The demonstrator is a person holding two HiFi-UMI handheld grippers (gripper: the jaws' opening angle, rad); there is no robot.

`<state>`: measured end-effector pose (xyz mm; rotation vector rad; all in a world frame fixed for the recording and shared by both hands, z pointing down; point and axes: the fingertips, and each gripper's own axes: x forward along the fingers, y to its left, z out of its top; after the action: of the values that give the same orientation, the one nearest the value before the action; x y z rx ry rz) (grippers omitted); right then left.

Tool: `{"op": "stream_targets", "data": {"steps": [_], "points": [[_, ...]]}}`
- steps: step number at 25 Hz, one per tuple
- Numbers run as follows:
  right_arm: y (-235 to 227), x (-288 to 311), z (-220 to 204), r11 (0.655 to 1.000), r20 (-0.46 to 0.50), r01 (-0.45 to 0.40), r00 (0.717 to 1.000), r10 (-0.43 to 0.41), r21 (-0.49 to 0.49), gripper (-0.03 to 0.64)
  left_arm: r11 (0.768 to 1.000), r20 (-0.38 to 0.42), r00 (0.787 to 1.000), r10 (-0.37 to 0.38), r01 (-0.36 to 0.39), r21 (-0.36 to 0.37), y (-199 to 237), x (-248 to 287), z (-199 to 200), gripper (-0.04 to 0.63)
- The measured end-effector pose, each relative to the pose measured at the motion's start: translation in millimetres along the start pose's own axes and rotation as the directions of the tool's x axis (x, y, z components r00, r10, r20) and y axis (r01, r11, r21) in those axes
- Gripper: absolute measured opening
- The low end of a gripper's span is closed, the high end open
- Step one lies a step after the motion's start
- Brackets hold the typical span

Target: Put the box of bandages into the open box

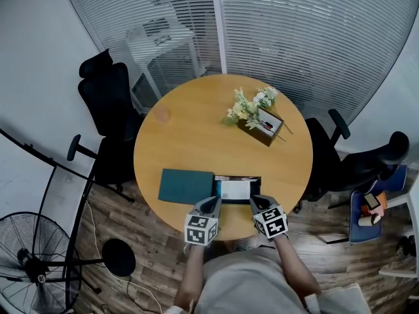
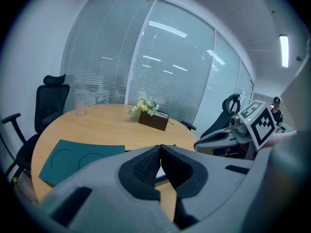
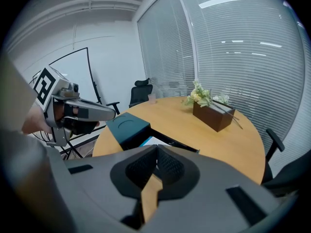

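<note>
Down at 6 o'clock: pale bandage box (image 1: 235, 190), looks like it's already lying in the open box (image 1: 237, 178), can't swear to it
At its 9 o'clock: teal lid (image 1: 186, 186), flat on the surface (image 1: 196, 129), just beside
Claws: left claw (image 1: 211, 205) and right claw (image 1: 257, 203) both pinched together, empty, at the near corners
Tip: if it needs seating, I'd nudge it softly and stay off the rim

Left hand-held gripper (image 2: 160, 146) and right hand-held gripper (image 3: 156, 148) are grey, black-padded.

A dark brown wooden planter of white flowers (image 1: 260, 120) stands on the round tan wooden bench (image 1: 196, 142), well apart from a pale pink cup (image 1: 162, 114). Black office chairs (image 1: 108, 103) ring the bench. A black floor fan (image 1: 29, 267) stands nearby.
</note>
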<state>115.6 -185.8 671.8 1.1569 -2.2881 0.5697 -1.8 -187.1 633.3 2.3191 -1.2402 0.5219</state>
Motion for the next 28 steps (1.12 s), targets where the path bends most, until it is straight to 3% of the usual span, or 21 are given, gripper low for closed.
{"op": "stream_targets", "data": {"steps": [28], "points": [[8,-2,-5,1.000,0.006,0.012,1.000,-0.012,0.028,-0.002,1.000,-0.002,1.000,-0.001,0.001,-0.011,6,-13,-14,0.011]]}}
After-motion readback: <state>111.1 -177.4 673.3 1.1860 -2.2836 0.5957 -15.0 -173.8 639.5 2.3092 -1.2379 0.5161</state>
